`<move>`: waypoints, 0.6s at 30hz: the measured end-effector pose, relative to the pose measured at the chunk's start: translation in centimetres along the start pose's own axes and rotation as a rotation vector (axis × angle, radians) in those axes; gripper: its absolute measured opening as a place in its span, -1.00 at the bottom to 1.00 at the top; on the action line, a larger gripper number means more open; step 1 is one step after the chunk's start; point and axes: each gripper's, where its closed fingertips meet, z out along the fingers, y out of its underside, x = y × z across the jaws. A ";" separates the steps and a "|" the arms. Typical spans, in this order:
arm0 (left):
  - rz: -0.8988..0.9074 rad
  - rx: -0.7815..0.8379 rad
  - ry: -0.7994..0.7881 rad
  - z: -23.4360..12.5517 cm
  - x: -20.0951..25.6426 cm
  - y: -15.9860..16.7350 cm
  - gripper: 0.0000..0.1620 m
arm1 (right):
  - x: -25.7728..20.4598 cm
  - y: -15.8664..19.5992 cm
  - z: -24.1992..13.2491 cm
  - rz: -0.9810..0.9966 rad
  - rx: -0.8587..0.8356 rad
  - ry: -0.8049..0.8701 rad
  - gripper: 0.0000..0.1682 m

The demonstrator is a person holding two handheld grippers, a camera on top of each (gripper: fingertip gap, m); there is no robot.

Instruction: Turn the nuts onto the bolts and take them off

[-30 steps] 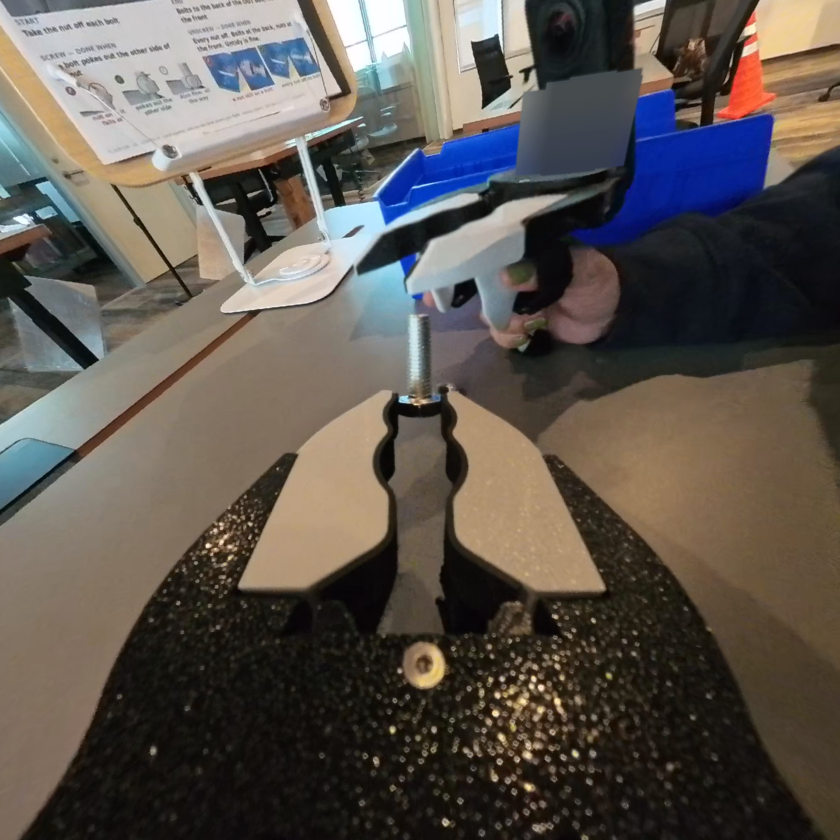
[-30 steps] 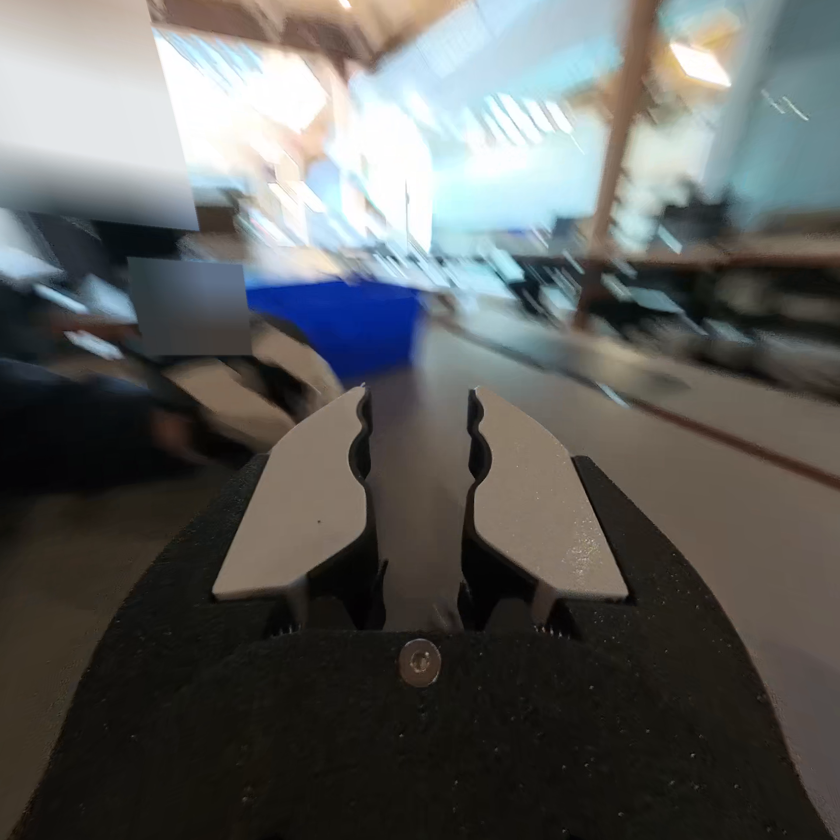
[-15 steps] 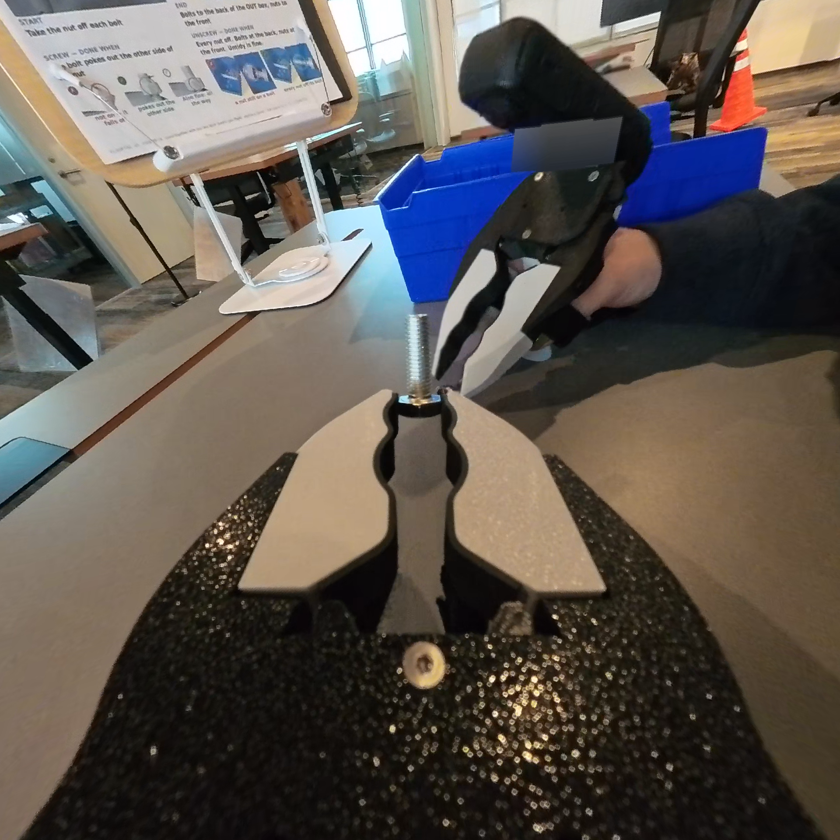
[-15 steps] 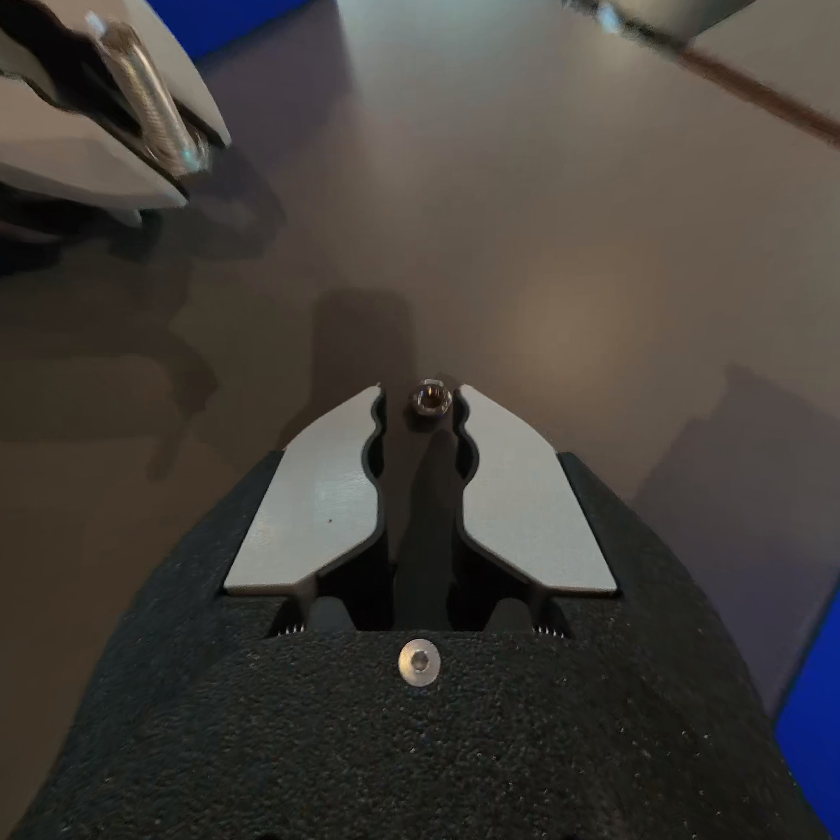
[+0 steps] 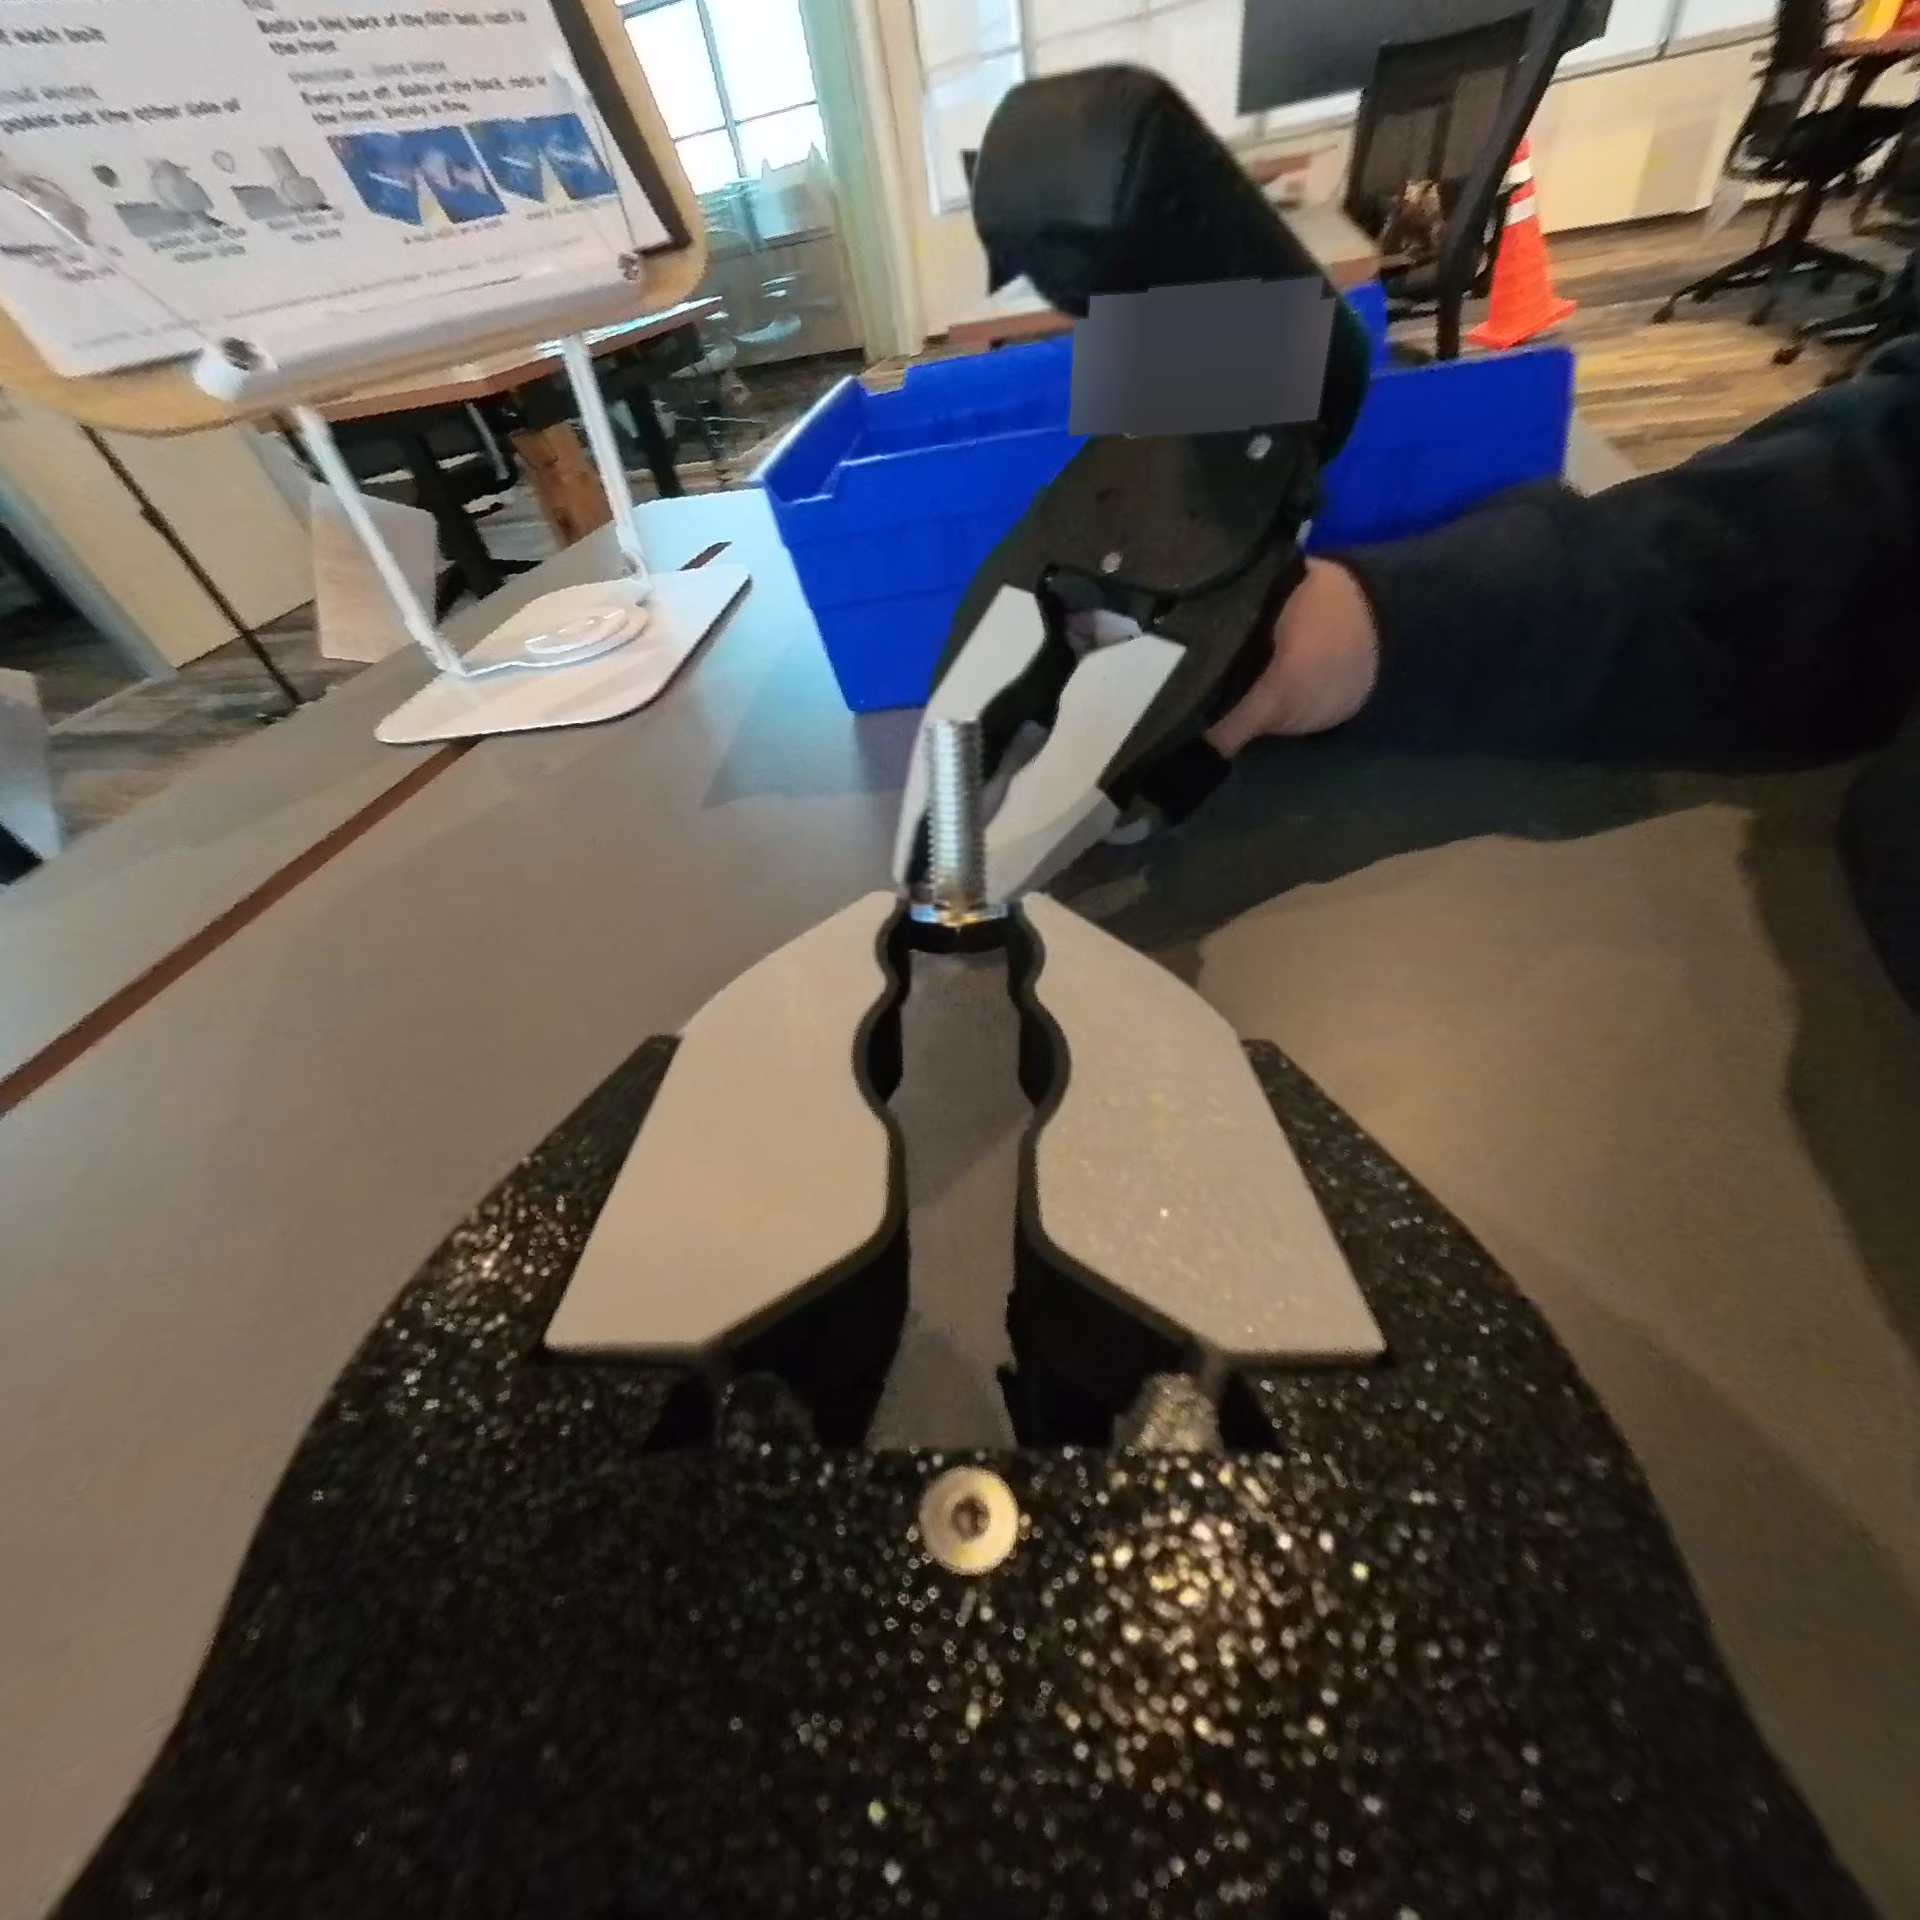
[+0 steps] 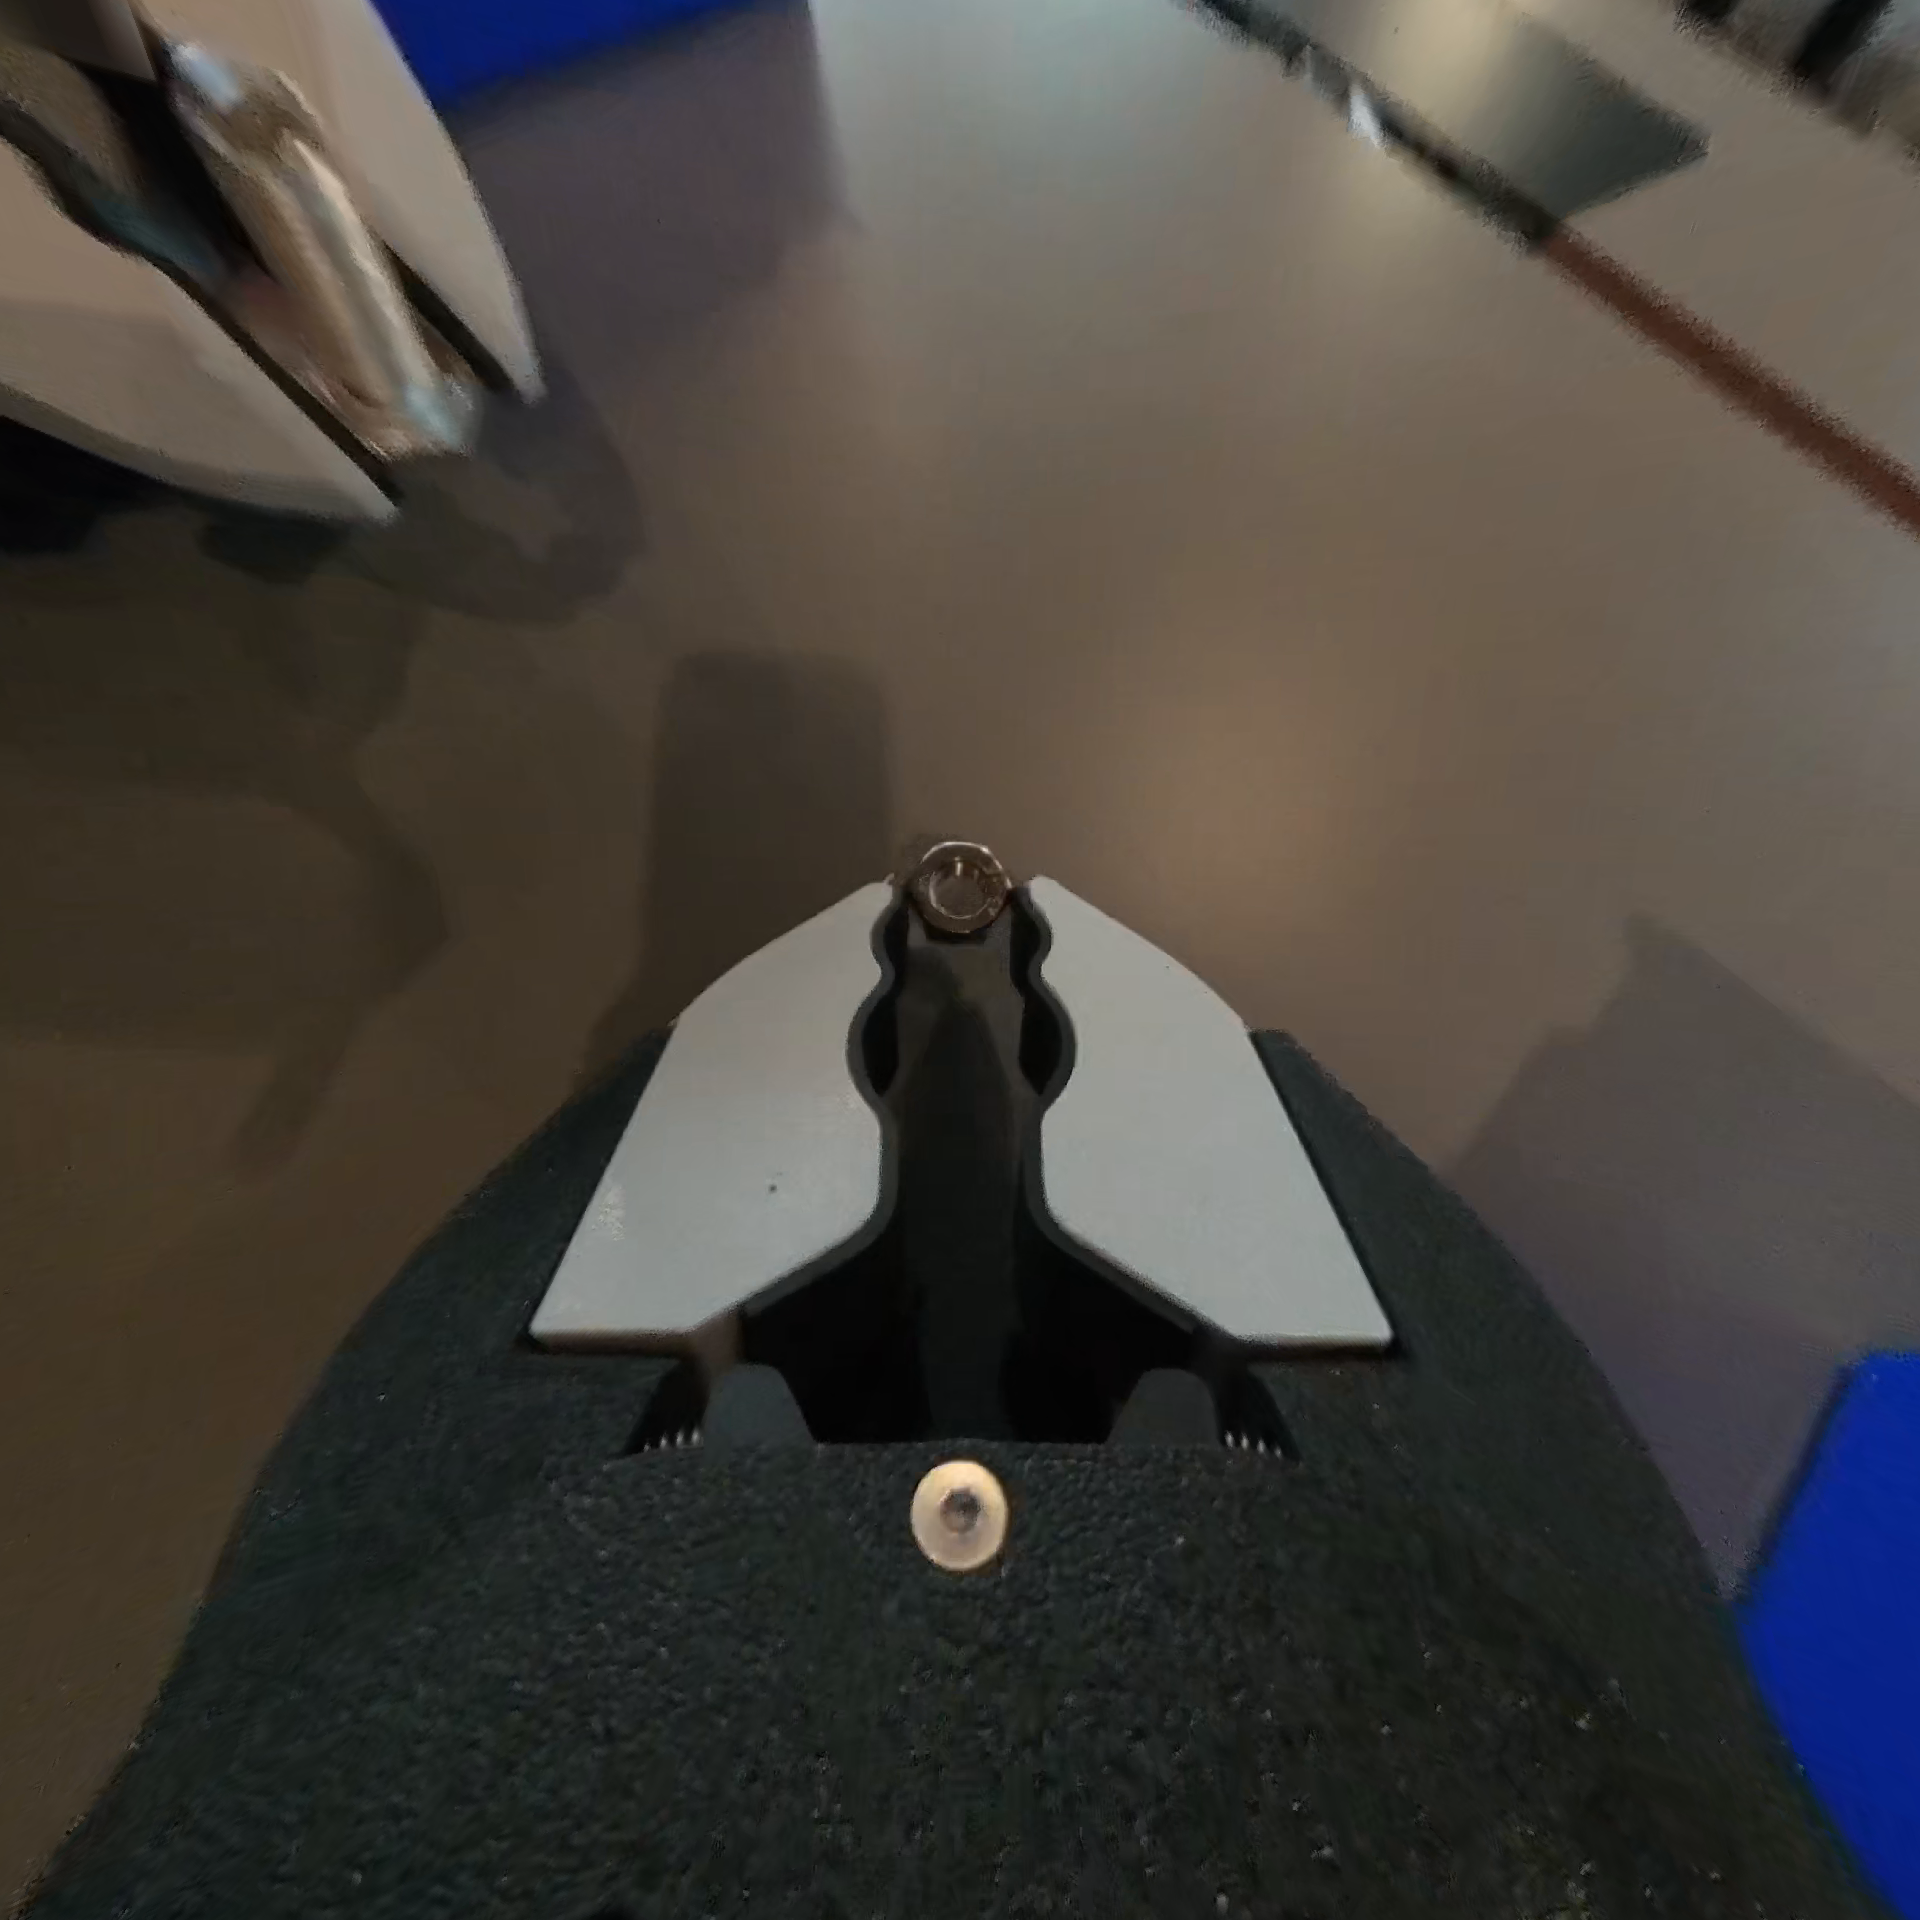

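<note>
My left gripper (image 5: 954, 920) is shut on the head of a silver bolt (image 5: 956, 810), which stands upright with its thread pointing up. My right gripper (image 5: 1000, 875) points steeply down just behind the bolt, its tips at the grey table (image 5: 312, 1039). In the right wrist view my right gripper (image 6: 960, 902) is shut on a small nut (image 6: 960, 891) at its tips, just over the table. The left gripper (image 6: 447, 436) and the bolt (image 6: 332, 281) show blurred at the upper left of that view.
A blue bin (image 5: 914, 540) stands behind the grippers; a blue bin edge (image 6: 1849, 1610) also shows at the lower right of the right wrist view. An instruction board (image 5: 312, 156) on a white stand (image 5: 561, 665) is at the back left. A dark sleeve (image 5: 1662, 603) reaches in from the right. Spacing between my two grippers at the tips: around 9 cm.
My right gripper swung from level to pointing down at the table, came over the nut and closed on it. My left gripper kept hold of the upright bolt.
</note>
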 end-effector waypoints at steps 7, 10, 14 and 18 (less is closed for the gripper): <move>0.009 -0.052 0.076 0.5 1.3 0.6 -0.79 | -4.0 -6.7 -5.4 0.053 0.540 -0.406 -0.78; 0.046 -0.093 0.106 0.8 2.0 1.1 -0.79 | -4.9 -6.9 -6.1 -0.004 0.566 -0.451 -0.78; 0.076 -0.122 0.125 1.1 2.5 1.5 -0.79 | -6.2 -6.3 -5.7 -0.113 0.521 -0.457 -0.78; 0.081 -0.127 0.141 1.1 2.8 1.6 -0.79 | -6.4 -6.2 -5.7 -0.125 0.521 -0.467 -0.78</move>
